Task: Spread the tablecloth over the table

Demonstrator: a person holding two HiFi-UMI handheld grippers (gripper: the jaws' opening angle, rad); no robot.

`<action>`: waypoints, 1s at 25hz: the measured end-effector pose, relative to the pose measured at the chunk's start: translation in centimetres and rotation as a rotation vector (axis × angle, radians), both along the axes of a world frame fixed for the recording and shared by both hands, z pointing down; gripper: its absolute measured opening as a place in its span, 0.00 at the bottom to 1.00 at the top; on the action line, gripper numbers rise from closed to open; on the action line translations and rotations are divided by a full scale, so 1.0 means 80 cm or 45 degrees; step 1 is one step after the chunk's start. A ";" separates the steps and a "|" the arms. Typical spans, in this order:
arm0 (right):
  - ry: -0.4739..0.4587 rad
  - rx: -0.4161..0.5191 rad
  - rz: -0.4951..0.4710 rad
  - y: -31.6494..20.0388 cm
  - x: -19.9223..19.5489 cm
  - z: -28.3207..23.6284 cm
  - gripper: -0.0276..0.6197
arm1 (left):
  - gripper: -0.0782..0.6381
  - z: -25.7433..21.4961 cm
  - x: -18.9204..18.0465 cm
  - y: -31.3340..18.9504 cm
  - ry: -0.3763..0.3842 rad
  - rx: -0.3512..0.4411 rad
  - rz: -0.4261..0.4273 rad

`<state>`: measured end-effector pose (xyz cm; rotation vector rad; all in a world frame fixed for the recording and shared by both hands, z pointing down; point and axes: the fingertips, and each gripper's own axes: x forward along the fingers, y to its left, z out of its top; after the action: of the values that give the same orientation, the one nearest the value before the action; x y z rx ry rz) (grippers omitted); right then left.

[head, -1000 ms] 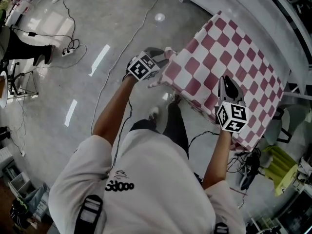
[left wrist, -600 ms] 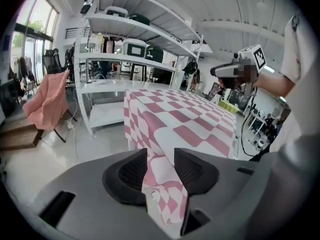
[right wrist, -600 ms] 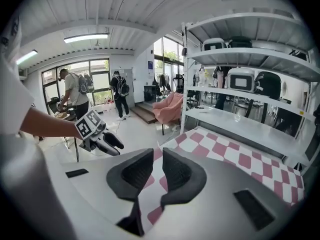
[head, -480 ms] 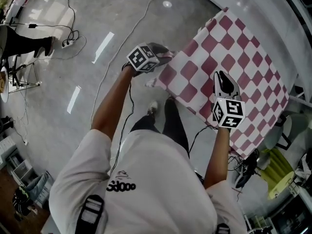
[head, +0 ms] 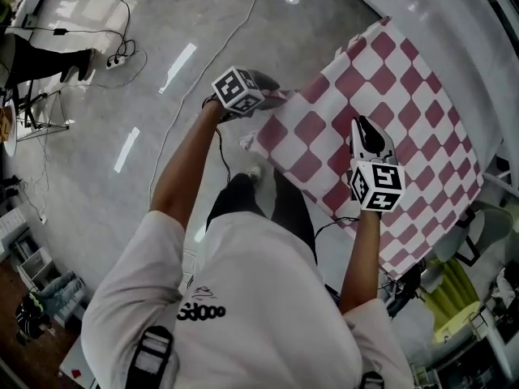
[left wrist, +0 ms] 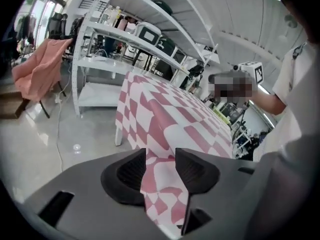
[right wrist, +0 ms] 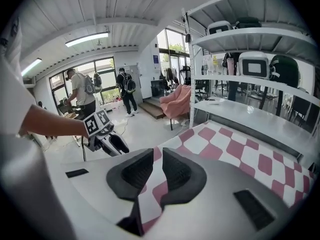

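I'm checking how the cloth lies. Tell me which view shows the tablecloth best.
The head view: from above it takes in nearly the whole checked tablecloth, spread out. The left gripper view shows only its near end, foreshortened and hanging at the side; the right gripper view only part of it, at a low angle.

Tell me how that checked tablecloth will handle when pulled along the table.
Probably floppy: the tablecloth buckles into a raised fold and drapes off the table. Likely light: a pinch by the right tool holds its edge up. It may bunch if tugged unevenly.
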<state>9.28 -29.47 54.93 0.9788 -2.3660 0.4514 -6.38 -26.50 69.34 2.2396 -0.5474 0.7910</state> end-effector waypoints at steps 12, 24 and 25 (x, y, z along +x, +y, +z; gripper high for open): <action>0.037 -0.064 0.069 -0.014 -0.035 0.033 0.16 | 0.51 0.038 0.002 0.024 -0.078 0.125 0.629; 0.055 -0.130 0.262 -0.006 -0.065 0.059 0.16 | 0.34 0.069 0.014 0.043 -0.032 0.129 1.020; 0.053 -0.132 0.272 -0.007 -0.066 0.060 0.16 | 0.31 0.069 0.014 0.043 -0.022 0.124 1.016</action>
<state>4.03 -30.00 59.70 1.1850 -2.1870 0.6213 -5.29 -23.08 74.87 2.5456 0.3542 1.1783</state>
